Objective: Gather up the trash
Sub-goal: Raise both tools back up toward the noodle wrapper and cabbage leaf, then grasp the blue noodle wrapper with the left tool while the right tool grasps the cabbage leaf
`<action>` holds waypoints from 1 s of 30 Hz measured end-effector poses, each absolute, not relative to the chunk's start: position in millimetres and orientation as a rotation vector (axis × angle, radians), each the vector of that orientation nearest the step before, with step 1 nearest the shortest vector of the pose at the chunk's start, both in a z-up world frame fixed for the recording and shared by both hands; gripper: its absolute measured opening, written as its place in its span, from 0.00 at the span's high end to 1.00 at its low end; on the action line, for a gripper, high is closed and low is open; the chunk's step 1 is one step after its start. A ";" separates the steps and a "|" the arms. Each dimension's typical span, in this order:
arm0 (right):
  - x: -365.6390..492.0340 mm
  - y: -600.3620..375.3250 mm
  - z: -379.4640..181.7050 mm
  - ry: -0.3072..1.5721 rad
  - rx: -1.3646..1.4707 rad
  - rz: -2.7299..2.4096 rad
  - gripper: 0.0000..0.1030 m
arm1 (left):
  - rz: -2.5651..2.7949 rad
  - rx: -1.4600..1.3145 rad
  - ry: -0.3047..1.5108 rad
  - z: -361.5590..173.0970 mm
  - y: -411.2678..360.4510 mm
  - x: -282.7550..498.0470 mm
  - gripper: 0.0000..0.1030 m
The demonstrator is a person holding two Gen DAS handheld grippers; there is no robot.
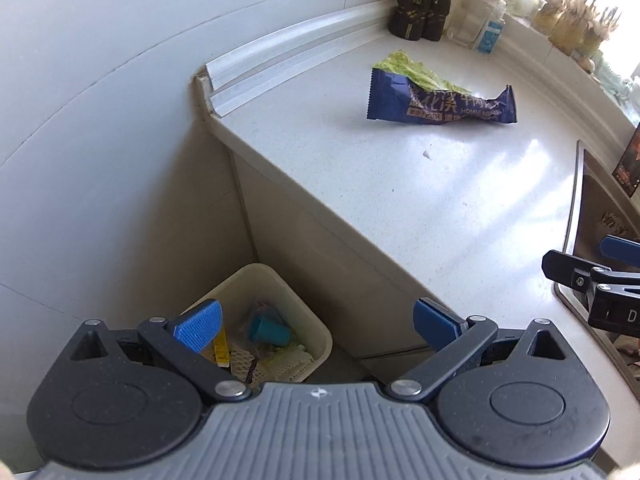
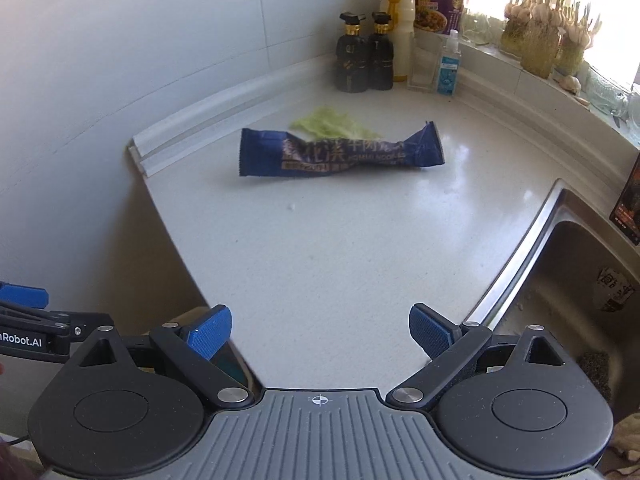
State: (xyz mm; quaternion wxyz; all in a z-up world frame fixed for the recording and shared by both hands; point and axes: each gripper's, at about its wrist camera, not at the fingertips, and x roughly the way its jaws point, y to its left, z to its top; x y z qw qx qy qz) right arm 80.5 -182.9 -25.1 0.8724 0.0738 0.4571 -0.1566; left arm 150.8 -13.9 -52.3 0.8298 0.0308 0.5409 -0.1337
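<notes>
Noodle wrapper (image 2: 340, 152) on countertop (image 2: 340, 260), lettuce leaf (image 2: 332, 124) touching behind it
Left gripper (image 1: 316, 328) spread, empty, above trash bin (image 1: 280, 280); right gripper (image 2: 320, 332) spread, empty

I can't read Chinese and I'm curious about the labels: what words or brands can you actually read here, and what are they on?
"花溪", then roughly "HOMMI NOODLES": blue noodle wrapper on the counter; its smaller print is blurred.
"Robot.AI", its start cut off: side of the left gripper.
"D": right gripper's body, rest cut off.
Dark bottles, sanitizer bottle, purple box, packet in the sink: print unreadable.
</notes>
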 end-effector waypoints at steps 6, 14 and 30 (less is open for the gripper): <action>102.0 -221.4 -18.9 0.935 0.146 -0.335 0.06 | -0.284 0.090 1.145 -50.1 -40.2 171.7 0.01; 127.5 -266.2 -17.8 0.905 0.182 -0.347 0.06 | -0.301 0.133 1.134 -49.4 -74.9 200.9 0.01; 192.4 -323.3 -29.7 0.922 0.141 -0.325 0.06 | -0.377 0.216 1.122 -66.8 -137.1 258.0 0.01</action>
